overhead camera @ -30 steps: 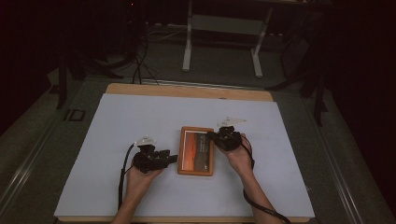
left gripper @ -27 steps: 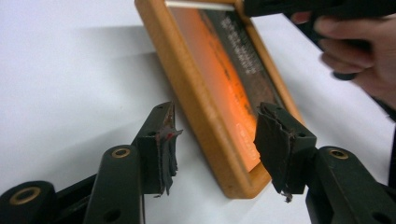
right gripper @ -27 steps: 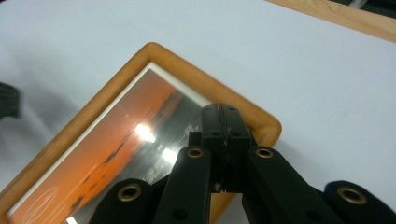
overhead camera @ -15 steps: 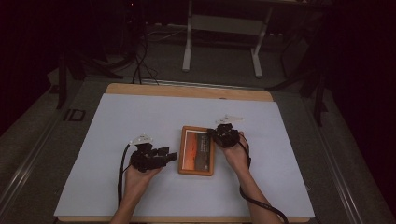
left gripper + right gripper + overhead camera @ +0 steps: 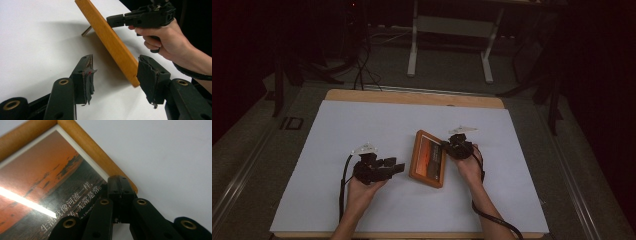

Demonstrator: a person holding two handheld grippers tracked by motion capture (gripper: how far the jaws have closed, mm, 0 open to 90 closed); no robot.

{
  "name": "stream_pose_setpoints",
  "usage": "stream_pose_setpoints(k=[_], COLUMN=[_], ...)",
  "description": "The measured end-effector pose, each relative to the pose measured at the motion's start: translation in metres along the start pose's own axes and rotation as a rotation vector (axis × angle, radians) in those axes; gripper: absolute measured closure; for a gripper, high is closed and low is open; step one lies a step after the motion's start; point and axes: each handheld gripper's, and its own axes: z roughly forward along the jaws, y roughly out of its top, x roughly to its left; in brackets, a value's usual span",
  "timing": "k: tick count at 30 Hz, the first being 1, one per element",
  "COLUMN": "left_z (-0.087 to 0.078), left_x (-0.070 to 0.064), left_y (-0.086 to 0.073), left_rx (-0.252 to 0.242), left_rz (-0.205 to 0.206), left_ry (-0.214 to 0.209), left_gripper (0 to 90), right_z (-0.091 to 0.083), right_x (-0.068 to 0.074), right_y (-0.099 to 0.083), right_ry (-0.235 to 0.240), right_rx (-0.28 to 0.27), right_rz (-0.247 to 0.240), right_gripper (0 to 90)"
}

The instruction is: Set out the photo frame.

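Note:
A wooden picture frame holding an orange sunset print lies mid-table, its right side raised so it tilts. My right gripper is shut on that raised edge; in the right gripper view the jaws pinch the frame's rim beside the print with white characters. My left gripper stands open just left of the frame. In the left gripper view, its worn pads flank the near corner of the frame's edge without touching it, and the right gripper grips the edge above.
White sheet covers the wooden table. A thin peg sticks out under the tilted frame. Cables trail from both grippers toward the table's front edge. Dark floor and a metal stand lie beyond the table.
The frame lay flat before; its right side has now risen with the right gripper shut on it. The left gripper has hardly moved.

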Motion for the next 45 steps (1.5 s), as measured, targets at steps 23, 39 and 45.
stream_pose_setpoints(k=[23,39,45], left_z=[0.047,0.065,0.066], left_x=[-0.029,-0.034,-0.036], left_y=[-0.007,0.001,0.003], left_rx=[0.115,0.115,0.128], left_rz=[0.034,-0.029,-0.037], left_ry=[-0.039,0.018,0.022], left_gripper=[31.9,47.8,48.7], right_z=[0.001,0.001,0.001], right_x=[-0.002,-0.002,-0.002], right_y=[-0.003,-0.004,-0.004], right_ry=[0.007,0.005,0.002], right_rx=[0.004,-0.006,-0.007], right_rz=[0.006,0.006,0.000], right_gripper=[90.0,90.0,90.0])
